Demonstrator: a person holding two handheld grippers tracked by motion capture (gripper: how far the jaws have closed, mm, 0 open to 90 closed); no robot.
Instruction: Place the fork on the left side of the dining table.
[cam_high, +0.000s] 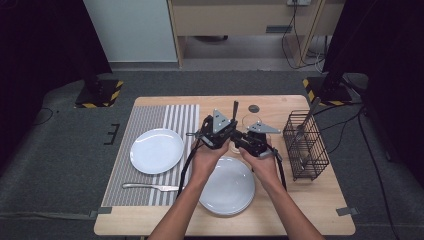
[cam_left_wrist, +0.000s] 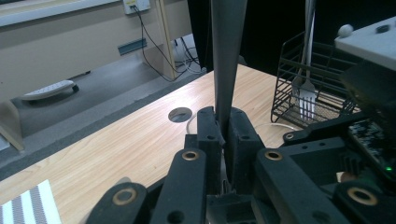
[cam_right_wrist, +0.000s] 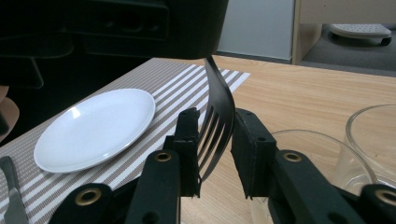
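Wooden worktop is carrying plates. My left claw is clamping a dark fork; my right claw, at its three o'clock, is straddling the tines loosely.

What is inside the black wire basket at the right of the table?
The wire basket holds a silver fork standing tines down, its handle rising above the rim. The basket's floor is too dim to check for anything else.

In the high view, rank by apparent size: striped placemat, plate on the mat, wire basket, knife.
1. Striped placemat
2. Plate on the mat
3. Wire basket, close to the plate, so their order is unsure
4. Knife
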